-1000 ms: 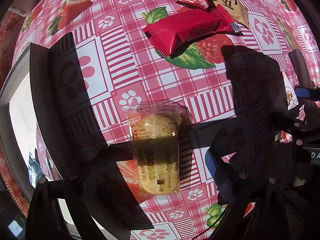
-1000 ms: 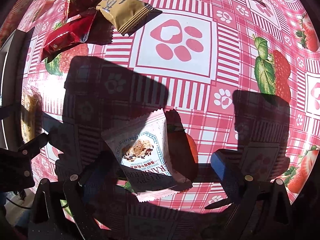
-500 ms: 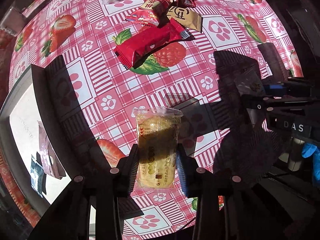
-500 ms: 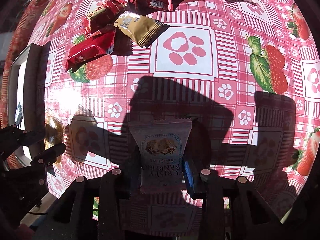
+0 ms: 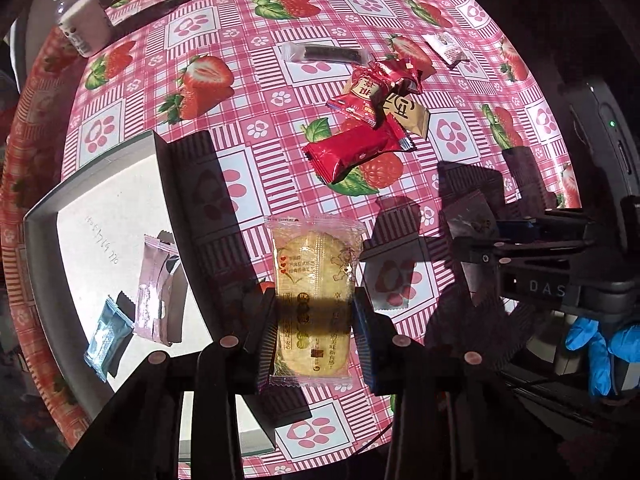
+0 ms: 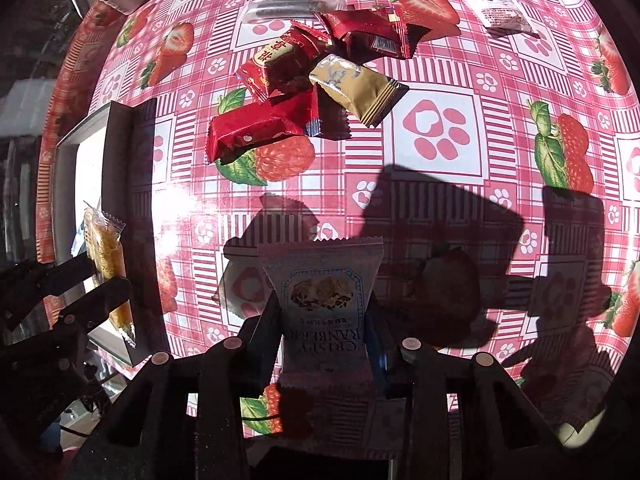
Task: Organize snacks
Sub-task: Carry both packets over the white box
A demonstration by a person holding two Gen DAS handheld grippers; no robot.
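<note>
- The left gripper [image 5: 314,332] is clamped on a clear-wrapped yellow biscuit packet [image 5: 314,292], its long axis running straight out along the fingers.
- The right gripper [image 6: 326,332] pinches a pale blue cranberry-crisp sachet [image 6: 322,292] the same way.
- Both packets hang clear above the strawberry-print tablecloth [image 5: 248,80].
- The shallow white cardboard box [image 5: 100,184], already holding a pink packet [image 5: 154,284] and a blue-grey packet [image 5: 106,332], lies left of both loads; the left hand is much nearer, just beside the box's right wall.
- A second ago both sets of jaws stood wide around packets lying on the cloth; they have since closed and lifted, and the box has come fully into view.
</note>
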